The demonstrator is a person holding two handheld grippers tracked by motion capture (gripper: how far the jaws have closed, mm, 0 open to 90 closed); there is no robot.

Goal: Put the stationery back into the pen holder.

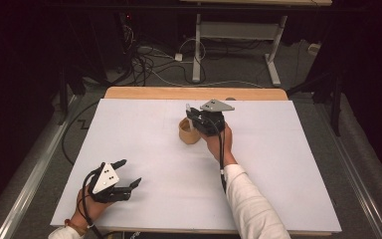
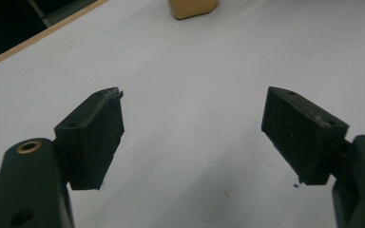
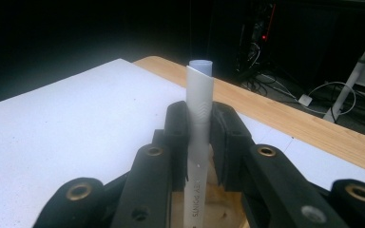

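Right gripper view shows the right gripper (image 3: pixel 200 128) with its fingers clamped on a white tube (image 3: pixel 198 109), upright over the tan cup (image 1: pixel 189 131) mid-tabletop, likely needing lowering into that cup next, while the left gripper (image 1: pixel 128 174), well short of the cup, rests with fingers apart.

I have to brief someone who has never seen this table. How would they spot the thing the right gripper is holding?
Start at the white table and find the tan wooden cup near its far edge. Directly above it the right gripper is shut on a thin white tube, held upright. It is the only pale, slim, stick-like thing there; the cup is squat and tan.
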